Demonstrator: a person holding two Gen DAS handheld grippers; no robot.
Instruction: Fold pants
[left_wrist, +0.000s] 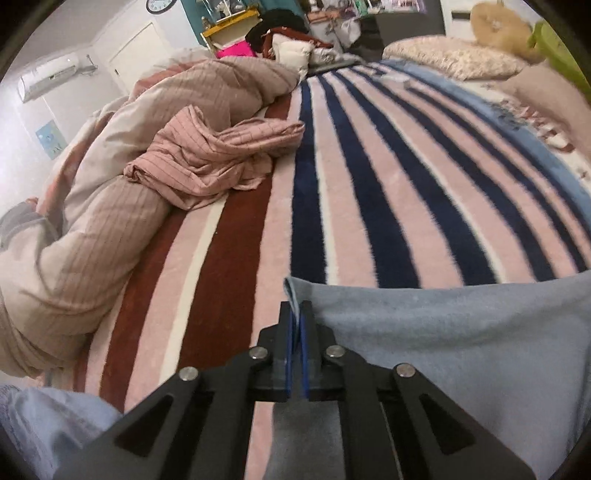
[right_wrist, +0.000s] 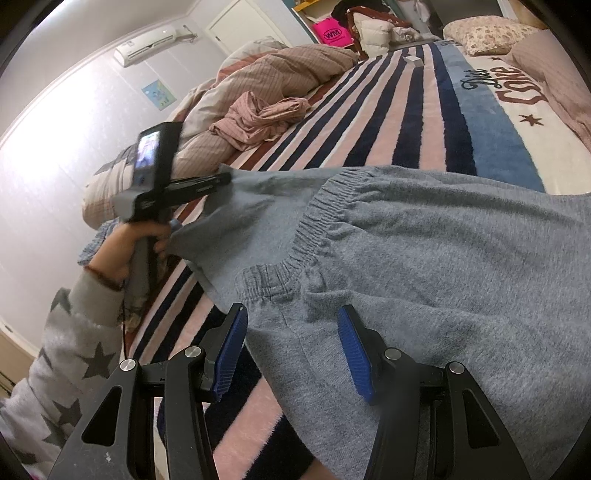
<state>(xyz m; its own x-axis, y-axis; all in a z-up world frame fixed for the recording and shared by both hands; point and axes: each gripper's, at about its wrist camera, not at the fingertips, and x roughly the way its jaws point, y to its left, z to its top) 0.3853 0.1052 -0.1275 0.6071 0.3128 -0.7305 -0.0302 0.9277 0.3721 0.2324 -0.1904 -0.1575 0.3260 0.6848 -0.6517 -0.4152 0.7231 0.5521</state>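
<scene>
Left gripper (left_wrist: 297, 314) pinches the pants (right_wrist: 424, 258) (waistband toward it, legs running right); right gripper (right_wrist: 291, 321) gapes.

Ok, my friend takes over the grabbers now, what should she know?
Left gripper: shut on a corner of the grey pants, holding it up off the bed.
Right gripper: open, jaws either side of the fabric just below the elastic waistband, not pinching.
Pants lie spread on the striped blanket.
Done: one corner grabbed.
Left: grab with the right, then probably fold the pants over.

Grey knit pants (right_wrist: 424, 266), elastic waistband bunched, one corner lifted off the bed.
</scene>
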